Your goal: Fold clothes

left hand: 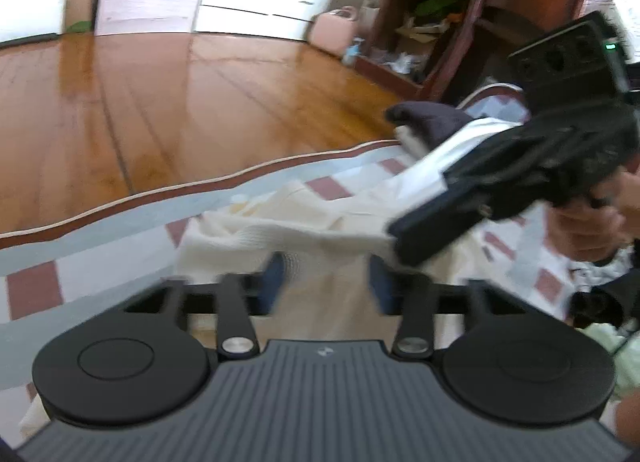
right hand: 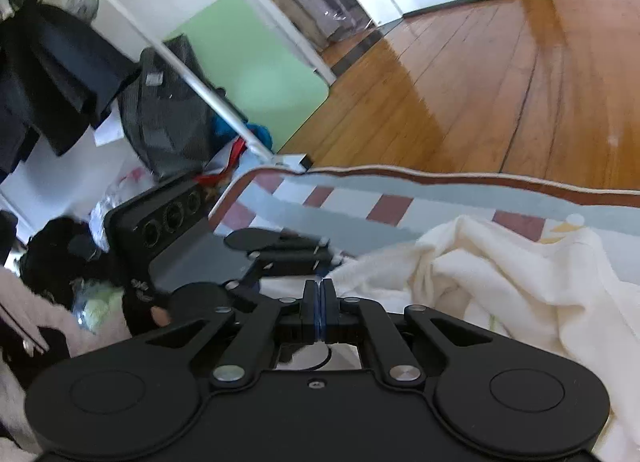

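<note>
- Cream garment (right hand: 500, 274), soft knit, lies crumpled on the checked mat (right hand: 352, 198) near its piped edge; bare wood floor (right hand: 500, 74) beyond.
- Left gripper (left hand: 326, 282) stands spread, cloth between its pads.
- Right gripper (right hand: 319, 302) is pressed together, pinching nothing visible.

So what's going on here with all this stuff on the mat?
A person is folding clothes with a handheld gripper in each hand. A cream knit garment lies rumpled on a checked mat spread over a wooden floor. The left gripper has a fold of the garment between its jaws, though blur hides how firmly. The right gripper has its jaws shut, with no cloth clearly visible between them. Nothing looks neatly folded yet.
</note>
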Demonstrator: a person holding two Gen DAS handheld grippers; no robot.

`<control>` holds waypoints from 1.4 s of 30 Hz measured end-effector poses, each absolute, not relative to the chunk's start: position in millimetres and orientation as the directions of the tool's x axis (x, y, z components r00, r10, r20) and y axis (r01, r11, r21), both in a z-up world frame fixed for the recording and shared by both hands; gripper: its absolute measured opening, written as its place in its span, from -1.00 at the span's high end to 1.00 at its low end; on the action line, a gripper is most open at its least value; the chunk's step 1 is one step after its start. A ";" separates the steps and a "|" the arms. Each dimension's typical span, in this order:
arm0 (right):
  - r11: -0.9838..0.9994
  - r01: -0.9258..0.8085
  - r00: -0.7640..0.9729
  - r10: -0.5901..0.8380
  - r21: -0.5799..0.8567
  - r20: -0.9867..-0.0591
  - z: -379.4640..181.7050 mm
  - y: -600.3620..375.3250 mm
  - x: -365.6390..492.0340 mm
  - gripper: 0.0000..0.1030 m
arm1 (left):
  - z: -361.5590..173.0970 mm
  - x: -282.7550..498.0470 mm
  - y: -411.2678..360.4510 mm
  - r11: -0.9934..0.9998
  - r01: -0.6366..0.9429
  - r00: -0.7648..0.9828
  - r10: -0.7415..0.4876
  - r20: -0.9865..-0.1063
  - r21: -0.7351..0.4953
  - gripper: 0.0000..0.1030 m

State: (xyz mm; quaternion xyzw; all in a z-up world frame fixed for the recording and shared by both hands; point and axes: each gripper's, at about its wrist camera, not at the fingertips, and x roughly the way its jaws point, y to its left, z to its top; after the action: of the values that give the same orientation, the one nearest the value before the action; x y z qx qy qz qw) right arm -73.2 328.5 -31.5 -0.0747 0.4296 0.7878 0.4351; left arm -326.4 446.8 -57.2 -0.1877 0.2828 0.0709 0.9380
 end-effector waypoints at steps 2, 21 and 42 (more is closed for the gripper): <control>-0.220 -0.756 -0.590 0.636 0.616 -0.498 -32.5 328.0 -66.2 0.93 | -56.6 -328.4 446.3 0.925 -0.239 0.826 0.034 -0.563 -0.294 0.74; 0.092 -0.616 -0.599 0.591 0.782 -0.541 -96.4 353.6 -40.9 0.61 | -63.3 -312.8 434.4 0.940 -0.226 0.797 0.027 -0.603 -0.256 0.94; 0.213 -0.819 -0.292 0.645 0.532 -0.706 -33.4 335.7 0.4 0.33 | -63.4 -347.0 493.5 0.738 -0.621 0.707 0.381 -0.596 -0.264 0.90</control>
State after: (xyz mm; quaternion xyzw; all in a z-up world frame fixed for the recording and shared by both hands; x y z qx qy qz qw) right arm 0.4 335.7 -33.4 -0.0856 0.5094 0.6216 0.5889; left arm -347.0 493.5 -63.4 -0.2290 0.2612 0.2799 0.8950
